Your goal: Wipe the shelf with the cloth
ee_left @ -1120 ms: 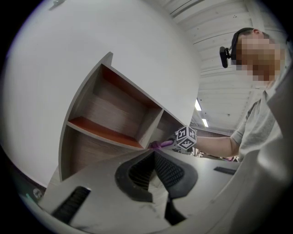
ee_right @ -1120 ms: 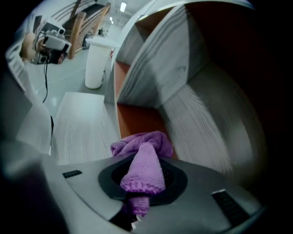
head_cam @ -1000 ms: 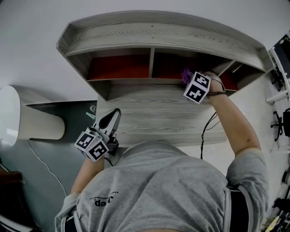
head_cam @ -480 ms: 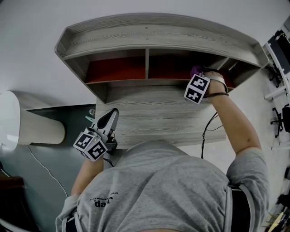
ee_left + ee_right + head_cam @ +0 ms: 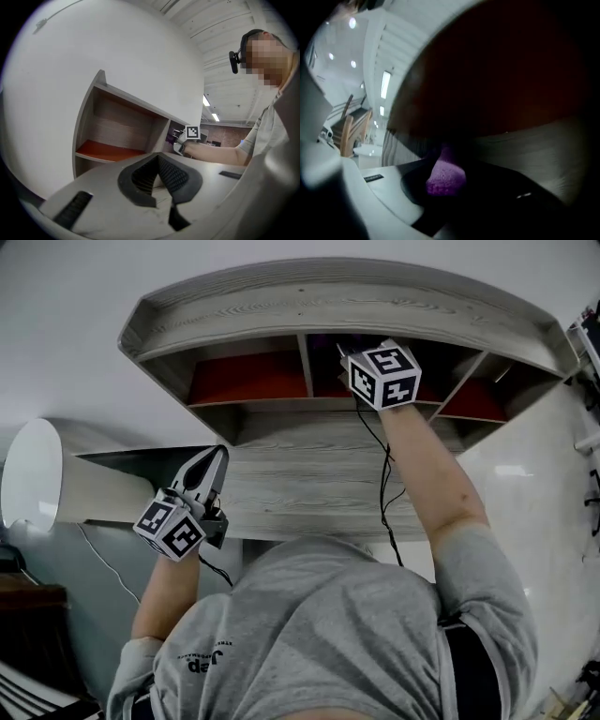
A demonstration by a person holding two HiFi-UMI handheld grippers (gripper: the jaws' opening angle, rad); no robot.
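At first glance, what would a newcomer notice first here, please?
The right hand-held gripper reaches into the middle compartment of the shelf, shut on a purple cloth. The left hand-held gripper hangs shut and empty, off the shelf's left side. Red compartment floors stand out against grey wood.

Nothing can be read for certain — the small dark print on the grey cotton T-shirt (image 5: 337, 634), near left, is illegible.

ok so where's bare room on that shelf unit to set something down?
Left bay, red floor, bare between outer wall and divider. The grey wood surface in front is bare from the left tongs to the cable. Crowded: middle bay, filled by the right tongs gripping the purple cloth.
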